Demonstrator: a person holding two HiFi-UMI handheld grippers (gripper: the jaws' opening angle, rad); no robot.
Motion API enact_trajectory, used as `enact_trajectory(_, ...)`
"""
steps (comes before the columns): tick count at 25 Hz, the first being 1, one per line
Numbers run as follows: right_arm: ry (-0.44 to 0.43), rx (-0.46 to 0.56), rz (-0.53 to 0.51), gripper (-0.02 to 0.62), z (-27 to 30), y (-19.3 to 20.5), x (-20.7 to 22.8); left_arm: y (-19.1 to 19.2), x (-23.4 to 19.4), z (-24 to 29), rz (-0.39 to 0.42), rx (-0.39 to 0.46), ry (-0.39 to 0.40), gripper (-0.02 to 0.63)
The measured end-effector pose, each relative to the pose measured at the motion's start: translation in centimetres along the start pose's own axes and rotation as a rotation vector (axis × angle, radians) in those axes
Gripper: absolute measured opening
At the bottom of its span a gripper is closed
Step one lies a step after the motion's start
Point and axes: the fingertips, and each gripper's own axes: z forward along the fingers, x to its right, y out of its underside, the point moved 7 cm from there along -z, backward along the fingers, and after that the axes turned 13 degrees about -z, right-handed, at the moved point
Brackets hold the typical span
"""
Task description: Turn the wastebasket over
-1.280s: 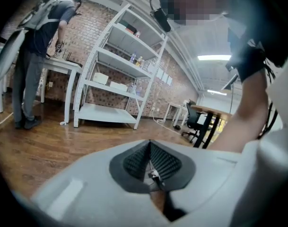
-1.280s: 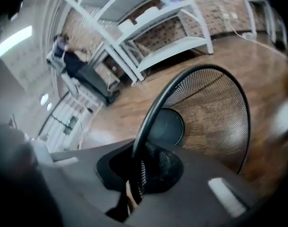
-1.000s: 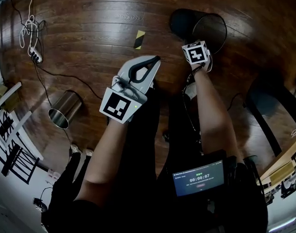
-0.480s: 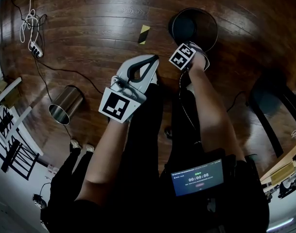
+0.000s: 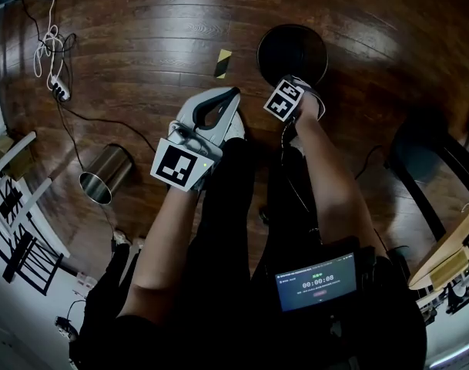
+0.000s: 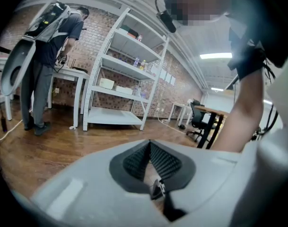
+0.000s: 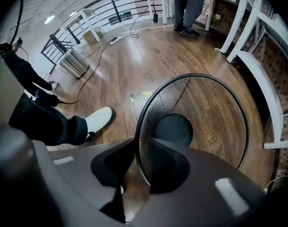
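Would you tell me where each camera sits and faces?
Head view: on head, facing down at floor; arms, legs show.
Left gripper view: on left gripper, facing shelves; arm shows.
Right gripper view: on right gripper, facing down; opening jaws straddle wastebasket rim; shoe shows.
Head and right gripper views share the wastebasket.

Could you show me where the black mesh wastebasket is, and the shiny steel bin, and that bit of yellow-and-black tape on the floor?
Black mesh wastebasket [image 7: 214, 112]: right gripper view, on its mesh wall.
Steel bin [image 5: 108, 168]: head view, on its curved side.
Yellow-and-black tape [image 5: 222, 62]: head view, its middle.
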Motion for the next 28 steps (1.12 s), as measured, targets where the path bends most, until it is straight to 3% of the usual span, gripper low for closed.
enact_trajectory(3,0.051,0.066,0.025,0.082,-3.1,-0.2,0.3,-1.2,1.1,0.1,0.030,0.007,0.023,0.000)
enact_trajectory(5,0.070,0.163,0.073,0.049,-6.8,-0.7,0.2,-2.4,2.5,-0.3,0.050,0.014,0.043,0.000)
enact_trajectory(6,0.060,0.248,0.113,0.011,-9.2,-1.0,0.1,-3.1,3.3,-0.6,0.059,0.015,0.053,0.001)
enact_trajectory(10,0.005,0.774,0.292,0.009,-22.8,-2.7,-1.1,-6.2,7.7,-3.3,0.099,0.002,0.077,0.000)
enact_trajectory(13,0.091,1.009,0.255,0.009,-36.6,-2.4,-4.0,-9.5,13.3,-6.6,0.086,-0.002,0.123,0.000)
enact_trajectory(16,0.180,1.145,0.202,0.009,-48.7,-1.7,-6.2,-14.9,19.0,-8.6,0.130,-0.023,0.194,0.000)
enact_trajectory(19,0.293,1.240,0.188,0.009,-57.7,-1.3,-8.0,-20.2,23.1,-10.0,0.175,0.024,0.253,0.000)
enact_trajectory(23,0.409,1.353,0.190,0.009,-63.9,-0.8,-14.0,-22.1,28.0,-13.2,0.221,0.112,0.305,0.000)
enact_trajectory(28,0.452,1.400,0.167,0.009,-69.8,-0.1,-17.8,-24.6,32.5,-15.6,0.292,0.186,0.339,0.000)
